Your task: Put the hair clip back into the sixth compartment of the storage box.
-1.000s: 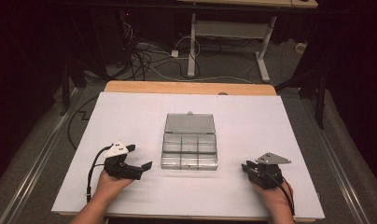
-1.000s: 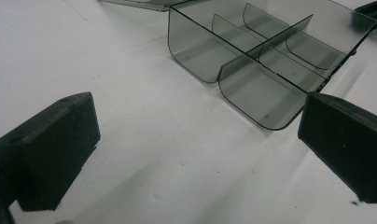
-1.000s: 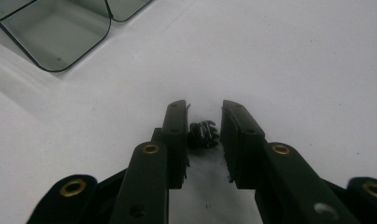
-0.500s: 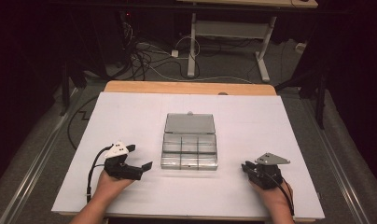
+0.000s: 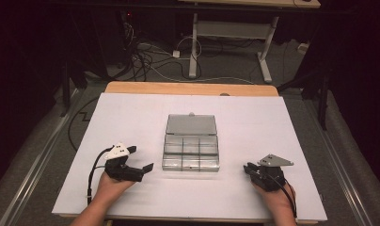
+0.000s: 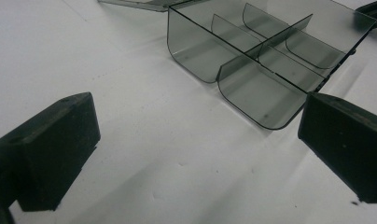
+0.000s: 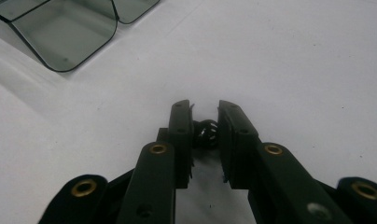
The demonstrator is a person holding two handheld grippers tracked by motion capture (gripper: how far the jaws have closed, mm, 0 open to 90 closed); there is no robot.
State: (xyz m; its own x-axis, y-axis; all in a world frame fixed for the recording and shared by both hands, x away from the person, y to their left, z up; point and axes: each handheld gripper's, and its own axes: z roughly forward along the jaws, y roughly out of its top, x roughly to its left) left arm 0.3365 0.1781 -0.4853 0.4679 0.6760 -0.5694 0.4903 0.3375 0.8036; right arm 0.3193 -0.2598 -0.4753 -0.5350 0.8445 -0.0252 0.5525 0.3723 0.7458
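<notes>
Between the two hand-held grippers, on the white table [image 5: 254,117], a clear compartment box [image 5: 191,153] is seen with its lid [image 5: 191,125] laid open on the far side; the box lies just ahead and to the inner side of the left gripper [image 5: 140,168], near but apart from it, and farther off from the right gripper [image 5: 248,169], up and to the left of that gripper's jaws. In the left gripper view the jaws of the left gripper [image 6: 196,154] are held wide apart with nothing between them but bare table, the rounded corner of the box [image 6: 252,70] lying just beyond the right-hand jaw. In the right gripper view the jaws of the right gripper [image 7: 205,133] are drawn near together, having just been closing; a small dark spring-like object [image 7: 206,132] is seen in the narrow gap between them; whether the pads press on it cannot be told. Both grippers are rested low at the near edge of the table, each held in a hand [image 5: 112,187].
</notes>
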